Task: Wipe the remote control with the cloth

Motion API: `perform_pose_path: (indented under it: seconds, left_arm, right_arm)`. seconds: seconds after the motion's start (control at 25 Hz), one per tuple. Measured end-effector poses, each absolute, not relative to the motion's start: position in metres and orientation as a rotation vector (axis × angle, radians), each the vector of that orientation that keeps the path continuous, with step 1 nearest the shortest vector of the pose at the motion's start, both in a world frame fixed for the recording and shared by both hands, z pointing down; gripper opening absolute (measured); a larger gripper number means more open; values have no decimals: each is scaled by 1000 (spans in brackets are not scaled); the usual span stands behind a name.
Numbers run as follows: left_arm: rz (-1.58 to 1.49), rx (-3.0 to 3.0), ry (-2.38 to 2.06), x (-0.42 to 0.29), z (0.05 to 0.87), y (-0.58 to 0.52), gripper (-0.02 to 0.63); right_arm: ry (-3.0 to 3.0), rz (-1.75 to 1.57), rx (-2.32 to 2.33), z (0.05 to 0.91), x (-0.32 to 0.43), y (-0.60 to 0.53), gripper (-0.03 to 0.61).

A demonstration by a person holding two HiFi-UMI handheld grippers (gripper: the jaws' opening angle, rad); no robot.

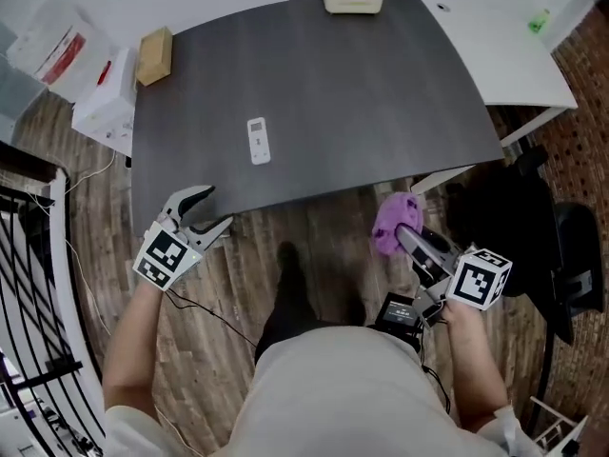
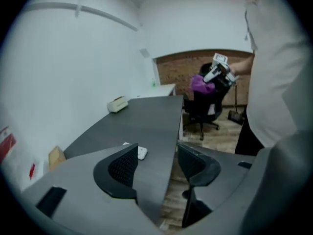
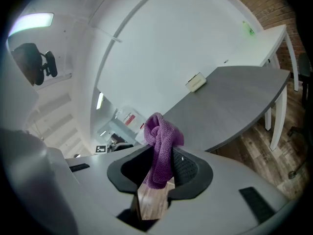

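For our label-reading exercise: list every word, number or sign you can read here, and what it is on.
Nothing reads clearly.
White package: red label, too blurred.
Remote control: print too small.
Marker cubes: black-and-white patterns, no letters.

No legible text, brand or number anywhere.

- Marker cube [image 1: 164,255] on left gripper [image 1: 217,208]: black-and-white square code pattern, no letters.
- Marker cube [image 1: 480,279] on right gripper [image 1: 407,236]: same kind of code pattern, no letters.
- Remote control [image 1: 258,141] on the surface [image 1: 381,103]: small grey marks on its face, too small to read.
- White bag [image 1: 52,41] left of the surface: red print, blurred, unreadable.
- White box [image 1: 107,93] beside it: small red mark, unreadable.
- Right gripper view: small square code tag [image 3: 100,148] far behind, pattern only; red label [image 3: 129,118] on a white item, unreadable.
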State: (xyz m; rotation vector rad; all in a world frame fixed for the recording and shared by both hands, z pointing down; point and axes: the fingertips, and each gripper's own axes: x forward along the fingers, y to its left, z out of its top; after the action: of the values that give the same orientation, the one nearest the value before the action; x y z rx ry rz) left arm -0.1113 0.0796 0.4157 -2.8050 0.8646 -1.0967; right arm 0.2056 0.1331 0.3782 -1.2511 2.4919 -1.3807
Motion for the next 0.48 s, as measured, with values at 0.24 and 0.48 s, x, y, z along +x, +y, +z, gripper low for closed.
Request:
perform_pose_path:
  seconds: [0.24, 0.48]
  left_arm:
    - [-1386, -2447, 246, -126, 471, -23, 299]
    - [-1467, -2102, -186, -118, 526, -103, 321]
  right_arm:
    - [2431, -1385, -1376, 367, 162, 90, 103]
    - [2335, -1407, -1517, 372, 138, 69, 103]
